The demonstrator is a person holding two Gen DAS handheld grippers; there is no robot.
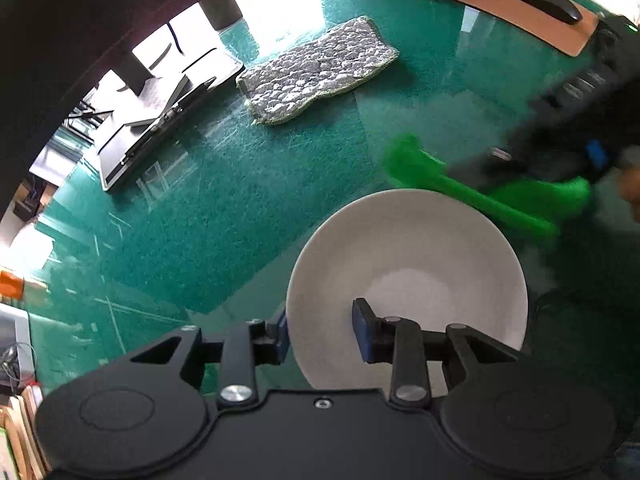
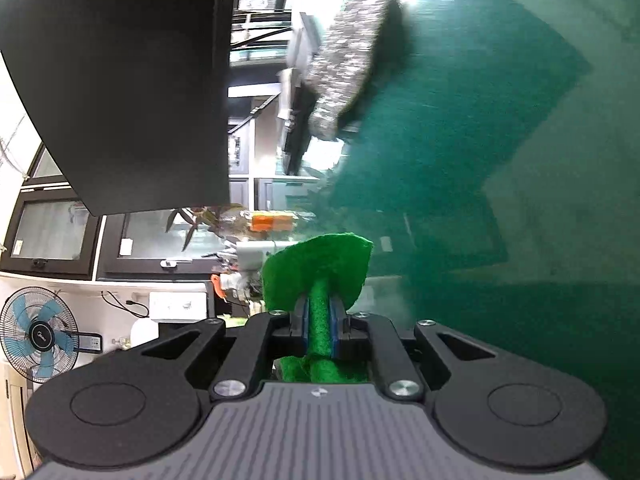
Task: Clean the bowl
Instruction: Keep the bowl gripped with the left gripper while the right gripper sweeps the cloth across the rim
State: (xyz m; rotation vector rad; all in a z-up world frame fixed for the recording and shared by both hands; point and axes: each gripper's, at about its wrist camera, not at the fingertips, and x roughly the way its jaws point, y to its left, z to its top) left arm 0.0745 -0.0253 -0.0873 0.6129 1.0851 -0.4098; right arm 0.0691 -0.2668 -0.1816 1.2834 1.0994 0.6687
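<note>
the left claw [image 1: 320, 340] is pinching the near rim of the white bowl [image 1: 404, 280], one blue pad [image 1: 362, 334] inside the wall and the other outside, while the bowl is sitting on the green glass worktop [image 1: 224, 208]. the right claw [image 2: 319, 326] is squeezing a folded green scouring pad [image 2: 318, 268] tight between its fingers, and in the left view that pad is hovering, blurred, over the bowl's far rim. a grey mottled cloth [image 1: 316, 68] is lying flat farther back on the worktop, well apart from the bowl, near a laptop stand [image 1: 160, 120].
</note>
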